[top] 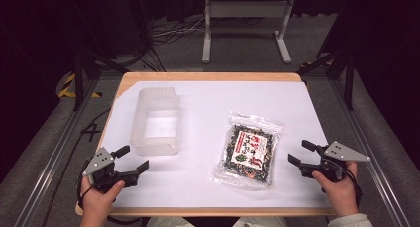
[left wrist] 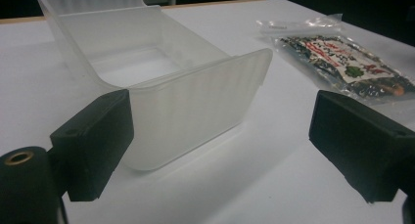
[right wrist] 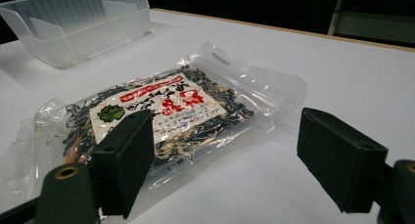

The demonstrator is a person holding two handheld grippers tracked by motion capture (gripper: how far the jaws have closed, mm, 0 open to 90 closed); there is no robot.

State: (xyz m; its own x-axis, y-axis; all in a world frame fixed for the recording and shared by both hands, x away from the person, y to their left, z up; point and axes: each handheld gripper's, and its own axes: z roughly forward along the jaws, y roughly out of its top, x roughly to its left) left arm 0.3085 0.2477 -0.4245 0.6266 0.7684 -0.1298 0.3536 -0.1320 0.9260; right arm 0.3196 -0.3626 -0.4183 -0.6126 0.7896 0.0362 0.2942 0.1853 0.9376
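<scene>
Desk with both grippers spread wide and empty: left gripper point(top: 132, 158) at the near-left corner beside the translucent bin point(top: 155, 120), right gripper point(top: 300, 152) by the right edge facing the seaweed packet point(top: 248, 148).

Snack packet point(right wrist: 161, 111): white label, red banner and large red characters, green leaf mark at one end; print too blurred to read. Small illegible print on clear top seal.

The bin point(top: 154, 122) lies left of the packet point(top: 249, 148) on the table point(top: 208, 93).
</scene>
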